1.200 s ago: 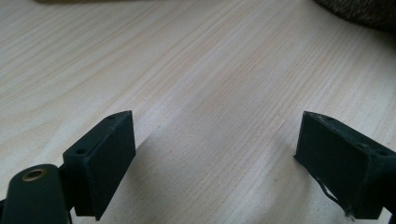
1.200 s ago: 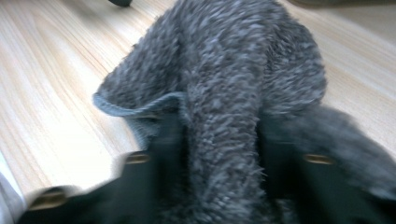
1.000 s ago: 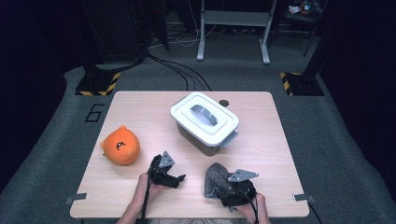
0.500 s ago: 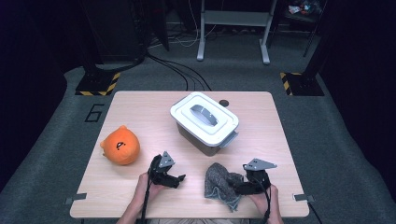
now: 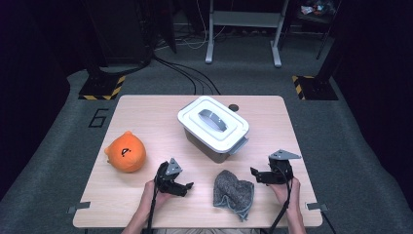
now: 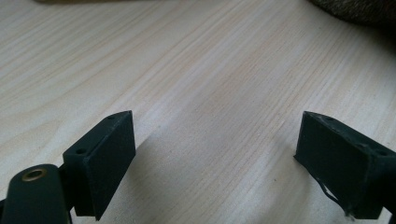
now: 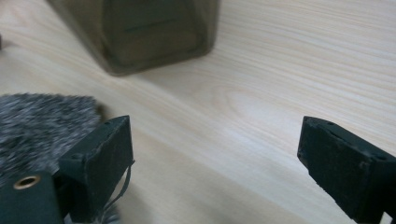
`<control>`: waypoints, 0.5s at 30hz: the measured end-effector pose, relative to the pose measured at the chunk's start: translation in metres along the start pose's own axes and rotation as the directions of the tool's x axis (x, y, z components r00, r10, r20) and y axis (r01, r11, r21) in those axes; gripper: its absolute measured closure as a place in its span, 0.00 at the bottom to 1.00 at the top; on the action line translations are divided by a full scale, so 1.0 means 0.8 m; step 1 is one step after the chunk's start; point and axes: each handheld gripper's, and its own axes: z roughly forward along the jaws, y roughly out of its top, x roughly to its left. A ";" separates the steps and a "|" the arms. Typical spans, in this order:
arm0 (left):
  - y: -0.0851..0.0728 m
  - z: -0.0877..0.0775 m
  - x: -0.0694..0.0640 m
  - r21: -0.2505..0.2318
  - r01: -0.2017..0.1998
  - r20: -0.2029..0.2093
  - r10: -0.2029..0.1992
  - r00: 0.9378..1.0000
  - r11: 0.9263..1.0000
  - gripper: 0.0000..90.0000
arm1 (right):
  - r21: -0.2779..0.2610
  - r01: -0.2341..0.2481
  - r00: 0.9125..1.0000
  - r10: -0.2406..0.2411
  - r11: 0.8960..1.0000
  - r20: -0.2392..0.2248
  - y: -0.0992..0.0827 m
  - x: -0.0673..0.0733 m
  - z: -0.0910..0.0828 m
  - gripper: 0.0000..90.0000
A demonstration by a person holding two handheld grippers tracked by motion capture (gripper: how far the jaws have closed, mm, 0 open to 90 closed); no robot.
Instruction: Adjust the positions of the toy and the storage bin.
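High view: wooden table (image 5: 146, 112) carrying 3 items. Item 1, a grey fuzzy cloth (image 5: 234, 193), lies crumpled on the near part of the table between the 2 grippers, touched by neither. Item 2, a white-lidded storage box (image 5: 213, 127), stands closed at the table's centre, just behind the cloth. Item 3, an orange plush toy (image 5: 125, 152), sits toward the left edge, well apart from the box. The left gripper (image 5: 184, 186) rests low at the near edge, left of the cloth, its jaws spread and pointing toward it. The right gripper (image 5: 255, 174) is held just right of the cloth, tips aimed at it with a gap between; its jaws have just been opening and hold nothing. Left gripper view: 2 black jaws set wide apart over bare wood grain, nothing between them; an edge of the grey cloth (image 6: 359, 10) shows at the upper right corner. Right gripper view: 2 black jaws likewise wide, bare table between them; the cloth (image 7: 39, 128) lies beside and behind the left-hand jaw, and the box's dark translucent wall (image 7: 140, 32) rises ahead.
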 end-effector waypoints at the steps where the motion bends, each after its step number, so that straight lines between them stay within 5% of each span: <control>1: 0.000 0.000 0.000 -0.002 -0.001 -0.001 0.001 1.000 1.000 0.13 | -0.001 -0.006 1.000 0.006 1.000 0.004 0.001 -0.003 0.001 0.11; 15: 0.000 0.000 0.000 -0.002 -0.001 -0.001 0.001 1.000 1.000 0.13 | 0.001 -0.043 0.998 0.043 0.999 0.051 0.024 -0.036 0.007 0.10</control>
